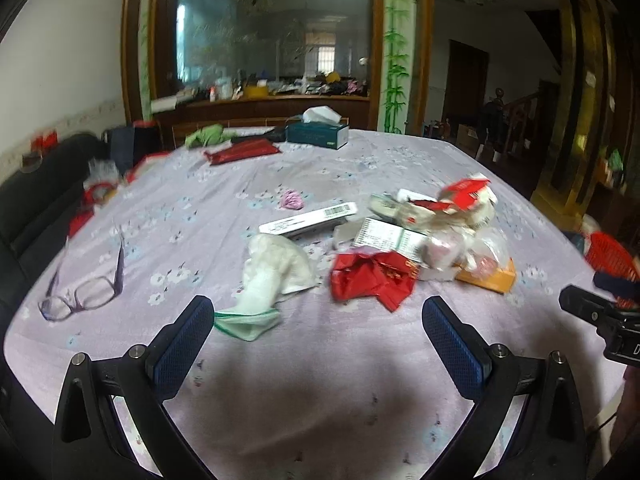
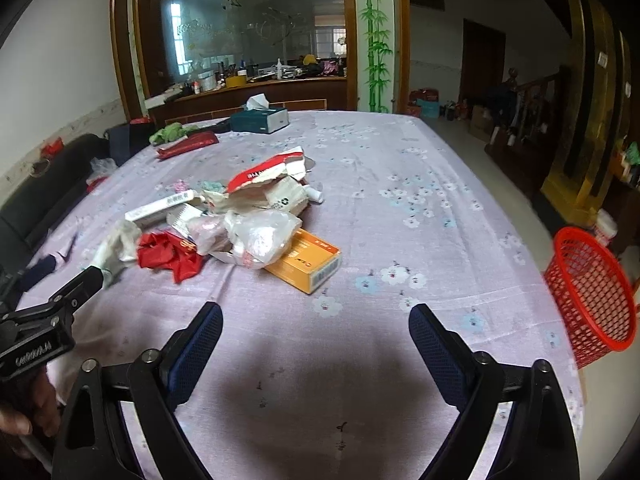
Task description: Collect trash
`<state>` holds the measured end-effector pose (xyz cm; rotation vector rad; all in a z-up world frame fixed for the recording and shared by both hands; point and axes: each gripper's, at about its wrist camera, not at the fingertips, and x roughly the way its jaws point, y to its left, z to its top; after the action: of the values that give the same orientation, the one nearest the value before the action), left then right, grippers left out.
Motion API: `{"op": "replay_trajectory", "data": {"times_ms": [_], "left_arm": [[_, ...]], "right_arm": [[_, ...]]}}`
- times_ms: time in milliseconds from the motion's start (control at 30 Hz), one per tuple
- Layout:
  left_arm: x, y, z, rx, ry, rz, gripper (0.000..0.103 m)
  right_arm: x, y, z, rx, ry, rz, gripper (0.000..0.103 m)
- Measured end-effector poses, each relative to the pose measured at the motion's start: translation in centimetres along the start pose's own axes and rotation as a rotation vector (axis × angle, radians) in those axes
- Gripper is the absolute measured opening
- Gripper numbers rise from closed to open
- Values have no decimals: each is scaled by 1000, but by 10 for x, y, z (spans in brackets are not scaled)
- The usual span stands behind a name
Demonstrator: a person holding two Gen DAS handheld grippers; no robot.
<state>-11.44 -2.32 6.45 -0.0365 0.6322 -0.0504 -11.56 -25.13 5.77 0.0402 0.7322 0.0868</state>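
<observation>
Both grippers are noted nearest the lens, held low over bare cloth at 6 o'clock: left gripper (image 1: 318, 320) and right gripper (image 2: 316, 322), each w/ jaws spread wide and nothing between the pads. This is judged an approach posture, opened in advance so a piece can be taken w/o a second adjustment.

Trash pile (image 2: 240, 220) is found mid-table (image 2: 400, 200), at approx. 11 o'clock from the right gripper and 12–1 o'clock from the left. Items are heaped touching one another, presumably for quick removal. Orange box (image 2: 306, 264) lies flat at the near edge, long axis running 10-to-4 o'clock in the right view, barcoded end toward 4. White barcoded box (image 1: 308, 220) runs 8-to-2 in the left view. Red wrapper (image 1: 370, 276) and white cloth (image 1: 276, 268) lie nearest the left gripper.

Red basket (image 2: 590, 296) stands off-table at 3 o'clock, mouth tilted toward the table, judged the receptacle. Glasses (image 1: 80, 292) at 9 o'clock, apart from the pile, are not judged trash.
</observation>
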Motion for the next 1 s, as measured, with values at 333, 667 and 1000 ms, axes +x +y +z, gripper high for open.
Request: {"op": "replay_trajectory", "data": {"times_ms": [333,667,1000], "left_arm": [[39,64,17,-179,126,-58,88],[89,51,27,-143,218,-108,68],[77,47,23,-128,210,-125,27]], "right_arm": [[29,-10,27,91,73,189,60],[80,2,51,129,132,248,54],[77,8,43,123,121,273,23]]}}
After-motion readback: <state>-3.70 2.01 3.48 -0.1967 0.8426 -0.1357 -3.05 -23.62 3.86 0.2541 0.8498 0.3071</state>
